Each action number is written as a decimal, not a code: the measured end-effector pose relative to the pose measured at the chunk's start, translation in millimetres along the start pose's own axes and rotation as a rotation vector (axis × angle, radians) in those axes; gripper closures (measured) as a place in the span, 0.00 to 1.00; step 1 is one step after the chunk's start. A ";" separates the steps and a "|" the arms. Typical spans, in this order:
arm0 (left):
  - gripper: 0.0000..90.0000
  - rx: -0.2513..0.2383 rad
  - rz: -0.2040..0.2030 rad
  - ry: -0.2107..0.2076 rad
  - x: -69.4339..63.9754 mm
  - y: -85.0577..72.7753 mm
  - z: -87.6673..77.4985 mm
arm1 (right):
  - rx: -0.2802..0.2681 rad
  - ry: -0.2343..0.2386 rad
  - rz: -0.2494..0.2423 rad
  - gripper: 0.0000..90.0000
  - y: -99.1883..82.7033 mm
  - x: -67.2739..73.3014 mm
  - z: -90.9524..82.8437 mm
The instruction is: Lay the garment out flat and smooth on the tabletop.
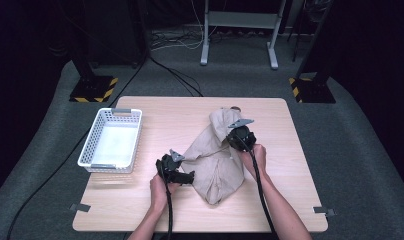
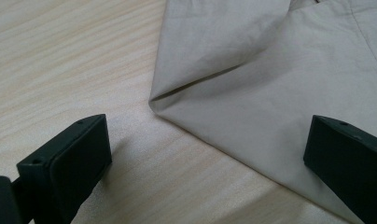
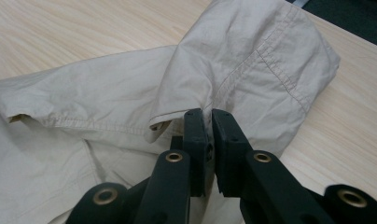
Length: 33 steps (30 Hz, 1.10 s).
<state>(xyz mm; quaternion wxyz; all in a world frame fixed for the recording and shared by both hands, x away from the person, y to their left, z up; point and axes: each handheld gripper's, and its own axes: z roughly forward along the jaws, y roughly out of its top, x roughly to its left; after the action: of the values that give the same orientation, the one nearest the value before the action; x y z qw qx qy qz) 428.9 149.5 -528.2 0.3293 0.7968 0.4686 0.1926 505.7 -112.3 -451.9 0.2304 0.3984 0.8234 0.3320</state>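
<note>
A crumpled beige garment lies in the middle of the wooden table. My right gripper is at its upper right part, and in the right gripper view that gripper is shut on a lifted fold of the beige garment. My left gripper rests at the cloth's left edge, held in a hand. In the left gripper view the left gripper stands open, its jaws wide apart around a corner of the garment lying flat on the table.
A white plastic basket sits on the left part of the table, with nothing seen inside. Black cables trail from both grippers toward the table's near edge. Beyond the table are a grey floor, stand bases and a white frame.
</note>
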 end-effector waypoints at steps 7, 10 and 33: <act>0.01 0.002 -0.003 0.003 -0.3 0.2 0.0 | -0.008 -0.020 0.026 0.94 -4.4 -11.9 -7.8; 0.01 0.002 -0.003 0.003 -0.3 0.2 0.0 | -0.009 -0.029 0.036 0.94 -7.1 -17.8 -10.4; 0.01 0.003 -0.006 0.005 -0.6 0.3 0.0 | -0.007 -0.093 0.128 0.95 -37.2 -56.1 -25.6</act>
<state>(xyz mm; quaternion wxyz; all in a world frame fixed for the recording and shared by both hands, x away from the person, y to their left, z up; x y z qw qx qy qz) 428.8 148.9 -528.0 0.3277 0.7953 0.4721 0.1931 502.8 -184.1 -455.3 0.2483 0.4644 0.7835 0.3298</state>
